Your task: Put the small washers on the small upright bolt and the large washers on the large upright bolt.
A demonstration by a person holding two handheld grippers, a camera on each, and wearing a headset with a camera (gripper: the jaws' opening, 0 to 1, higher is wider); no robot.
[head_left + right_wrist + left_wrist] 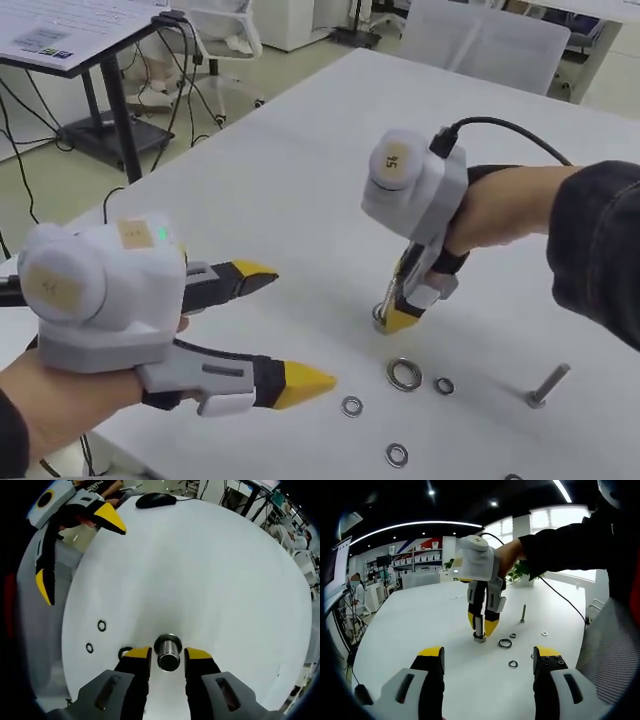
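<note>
1. The right gripper is seen clenched on the large bolt; the two yellow-tipped jaws are set close against either side of the shank, and the bolt is kept upright with its lower end on the white table.
2. The same is shown in the left gripper view; the right gripper is pointed straight down there, and the large bolt is stood on the surface between its jaws.
3. Just beside the held bolt, one large washer is laid flat on the table; it is touched by nothing.
4. A little further out, the small washers are scattered flat and apart from each other; none is stacked on another.
5. The small bolt is placed well apart from the large one, beyond the washers; it is seen standing upright by itself, and no washer can be made out on it.
6. The left gripper is held above the near left part of the table; its jaws are spread wide and nothing is carried between them.
7. The task is judged to be at its very start; no washer is threaded on either bolt; the large bolt is probably only being set up or steadied; the sorting of all the washers, large and small, is left to be done.
</note>
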